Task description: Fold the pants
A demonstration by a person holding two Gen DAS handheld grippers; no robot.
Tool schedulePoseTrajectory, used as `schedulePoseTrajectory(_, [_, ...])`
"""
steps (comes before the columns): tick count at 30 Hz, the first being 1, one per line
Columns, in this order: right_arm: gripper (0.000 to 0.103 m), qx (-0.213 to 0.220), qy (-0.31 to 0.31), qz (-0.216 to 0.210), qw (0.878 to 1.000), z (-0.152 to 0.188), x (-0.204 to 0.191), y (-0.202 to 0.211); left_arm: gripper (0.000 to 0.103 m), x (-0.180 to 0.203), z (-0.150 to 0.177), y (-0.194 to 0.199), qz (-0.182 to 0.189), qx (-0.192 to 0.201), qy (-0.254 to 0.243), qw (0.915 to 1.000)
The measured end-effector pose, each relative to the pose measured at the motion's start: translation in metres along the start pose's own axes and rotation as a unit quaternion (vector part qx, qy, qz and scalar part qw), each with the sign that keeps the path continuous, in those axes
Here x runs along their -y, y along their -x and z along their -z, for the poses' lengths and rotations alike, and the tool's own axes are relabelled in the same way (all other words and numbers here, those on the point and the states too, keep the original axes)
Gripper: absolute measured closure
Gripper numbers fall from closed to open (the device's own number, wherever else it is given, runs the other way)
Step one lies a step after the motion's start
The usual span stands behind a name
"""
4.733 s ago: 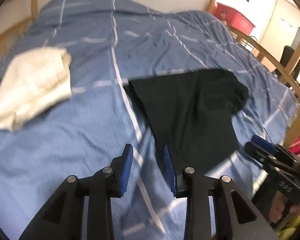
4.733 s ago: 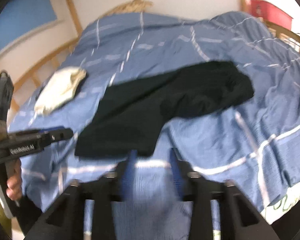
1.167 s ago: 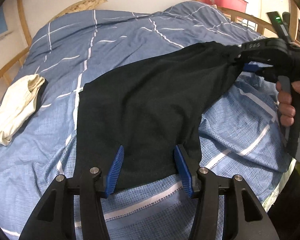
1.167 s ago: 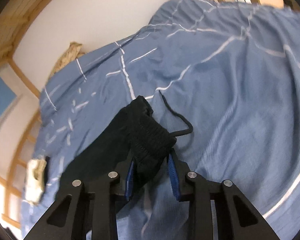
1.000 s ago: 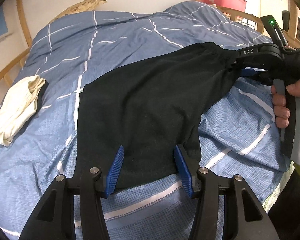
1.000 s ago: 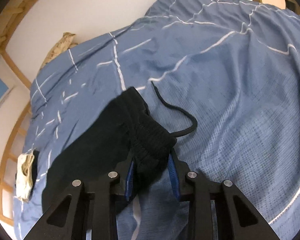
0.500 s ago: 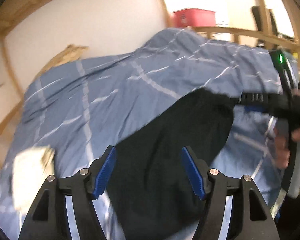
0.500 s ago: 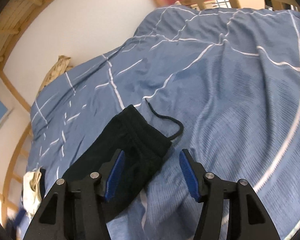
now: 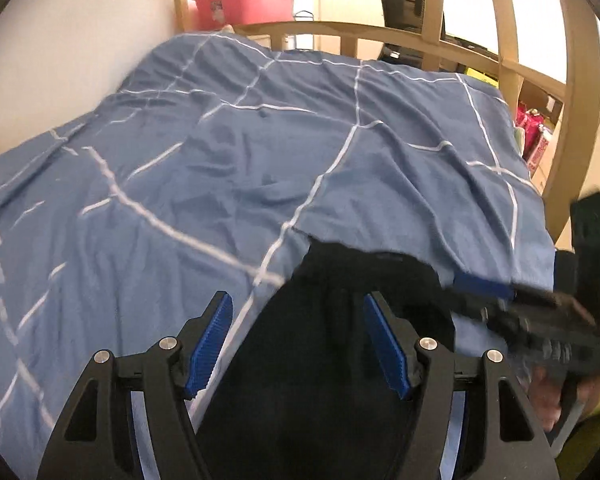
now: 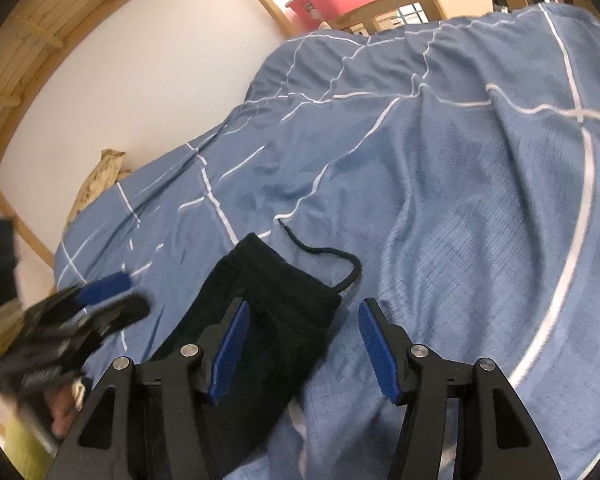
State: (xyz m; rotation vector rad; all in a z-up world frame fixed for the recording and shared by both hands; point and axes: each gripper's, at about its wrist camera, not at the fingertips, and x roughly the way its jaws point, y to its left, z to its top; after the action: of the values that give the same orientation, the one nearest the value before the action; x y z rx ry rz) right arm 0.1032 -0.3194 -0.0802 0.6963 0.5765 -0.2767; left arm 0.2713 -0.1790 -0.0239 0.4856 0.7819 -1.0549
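Both open, holding nothing: left gripper (image 9: 298, 340) and right gripper (image 10: 300, 346) hover over black pants (image 10: 260, 320) lying on blue duvet (image 10: 460, 180). Drawstring (image 10: 324, 254) visible only from right wrist; office chair (image 9: 404, 0) only from left.

No text can be read in either view; the red bin (image 9: 247, 4) carries a white label, too small to read; the gripper markings are blurred.

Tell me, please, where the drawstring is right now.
In the right wrist view the drawstring lies loose on the duvet, curling out from the pants just beyond the open right gripper.
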Motion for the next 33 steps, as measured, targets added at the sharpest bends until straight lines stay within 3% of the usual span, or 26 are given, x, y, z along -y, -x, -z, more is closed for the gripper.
schedulePoseTrajectory(5, [0.045,-0.011,-0.019,-0.003,1.0,-0.002,0.004,-0.016,0.039,-0.007,-0.019,-0.043,0.054,-0.034,0.001,0.998])
schedulePoseTrajectory(7, [0.045,-0.014,-0.023,-0.001,1.0,-0.002,0.008,-0.021,0.048,-0.011,-0.022,-0.059,0.075,-0.054,0.015,0.9956])
schedulePoseTrajectory(16, [0.047,-0.015,-0.028,-0.009,0.999,0.001,0.017,-0.035,0.049,-0.016,-0.02,-0.107,0.097,-0.117,0.019,0.9882])
schedulePoseTrajectory(18, [0.049,-0.015,-0.026,-0.012,0.999,0.002,0.018,-0.036,0.049,-0.017,-0.02,-0.111,0.102,-0.123,0.022,0.987])
schedulePoseTrajectory(21, [0.052,-0.015,-0.024,-0.017,0.999,0.003,0.019,-0.037,0.061,-0.018,-0.02,-0.117,0.124,-0.134,0.036,0.9825])
schedulePoseTrajectory(26, [0.056,-0.028,-0.027,-0.029,0.999,0.004,0.022,-0.045,0.064,-0.018,-0.021,-0.123,0.124,-0.147,0.048,0.9801])
schedulePoseTrajectory(28, [0.059,-0.032,-0.033,-0.034,0.998,0.003,0.024,-0.048,0.072,-0.017,-0.022,-0.121,0.119,-0.143,0.042,0.9817])
schedulePoseTrajectory(33, [0.067,-0.029,-0.018,-0.041,0.999,-0.001,0.02,-0.044,0.079,-0.012,-0.022,-0.104,0.114,-0.116,0.024,0.9865])
